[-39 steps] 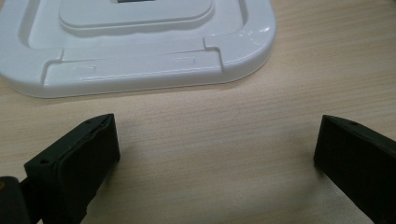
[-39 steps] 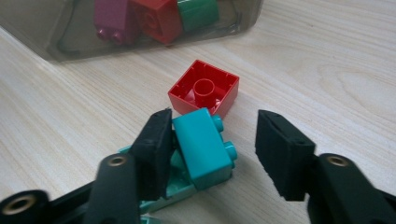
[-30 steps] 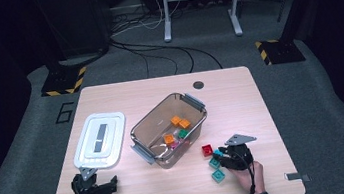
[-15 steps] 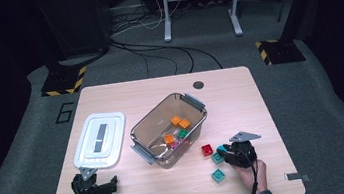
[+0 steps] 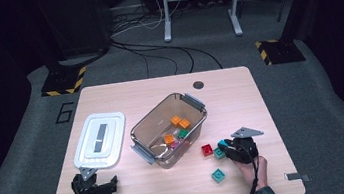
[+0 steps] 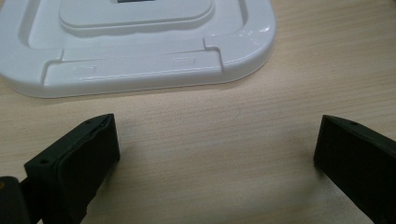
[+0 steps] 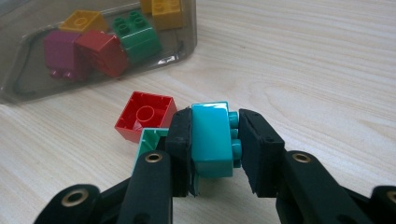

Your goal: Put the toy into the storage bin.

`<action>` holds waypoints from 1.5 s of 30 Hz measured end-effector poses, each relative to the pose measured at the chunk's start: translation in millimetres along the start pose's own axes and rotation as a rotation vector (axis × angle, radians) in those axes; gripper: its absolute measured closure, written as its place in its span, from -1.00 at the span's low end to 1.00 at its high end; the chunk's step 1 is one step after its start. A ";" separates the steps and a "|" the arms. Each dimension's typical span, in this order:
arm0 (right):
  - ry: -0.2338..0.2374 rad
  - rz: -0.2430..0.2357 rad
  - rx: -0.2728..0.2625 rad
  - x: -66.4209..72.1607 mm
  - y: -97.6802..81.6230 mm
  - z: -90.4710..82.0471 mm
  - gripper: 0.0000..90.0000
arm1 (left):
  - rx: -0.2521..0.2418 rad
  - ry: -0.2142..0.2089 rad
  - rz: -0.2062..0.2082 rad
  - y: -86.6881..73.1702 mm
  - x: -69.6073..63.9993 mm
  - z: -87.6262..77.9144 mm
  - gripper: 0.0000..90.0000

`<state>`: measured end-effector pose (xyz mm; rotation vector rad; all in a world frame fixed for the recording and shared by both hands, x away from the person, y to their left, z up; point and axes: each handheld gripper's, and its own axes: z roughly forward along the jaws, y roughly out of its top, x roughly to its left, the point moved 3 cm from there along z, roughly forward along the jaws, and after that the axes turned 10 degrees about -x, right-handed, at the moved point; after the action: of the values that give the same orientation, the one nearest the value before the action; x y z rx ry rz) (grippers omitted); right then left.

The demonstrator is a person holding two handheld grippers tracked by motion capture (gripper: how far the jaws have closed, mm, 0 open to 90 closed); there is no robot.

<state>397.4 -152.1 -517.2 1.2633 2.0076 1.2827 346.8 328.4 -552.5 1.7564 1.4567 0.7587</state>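
Observation:
My right gripper (image 7: 212,140) is shut on a teal brick (image 7: 211,135), held on its side with the studs facing the right jaw. Just beyond the jaws lie an upturned red brick (image 7: 145,114) and a green-teal brick (image 7: 150,139), partly hidden under the left jaw. In the high view the right gripper (image 5: 230,149) is near the table's front right, beside the red brick (image 5: 206,150). Another teal brick (image 5: 217,175) lies nearer the front edge. My left gripper (image 5: 98,181) rests open at the front left, nothing between its jaws.
A clear plastic box (image 5: 139,126) stands mid-table and holds several orange, green, red and purple bricks. Its white lid (image 5: 100,139) lies flat to the left, just ahead of the left gripper (image 6: 217,149) and seen close as the lid (image 6: 140,46).
The right gripper has shifted slightly away from the front edge with the teal brick between its jaws. The left gripper has stayed where it was.

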 end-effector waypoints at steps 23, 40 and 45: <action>-0.015 0.044 0.043 -12.6 -5.5 6.1 0.34 | -0.001 0.001 0.001 0.0 0.0 0.0 -1.00; -0.061 0.084 0.018 -25.1 -6.9 -3.6 0.42 | -0.001 0.000 0.001 0.0 0.1 0.0 -1.00; -0.052 0.095 0.044 -27.2 -10.4 0.1 0.45 | -0.001 0.001 0.001 0.0 0.1 0.0 -1.00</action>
<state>405.9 -177.2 -529.2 1.4137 1.9704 1.2411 346.9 328.4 -552.5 1.7567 1.4555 0.7605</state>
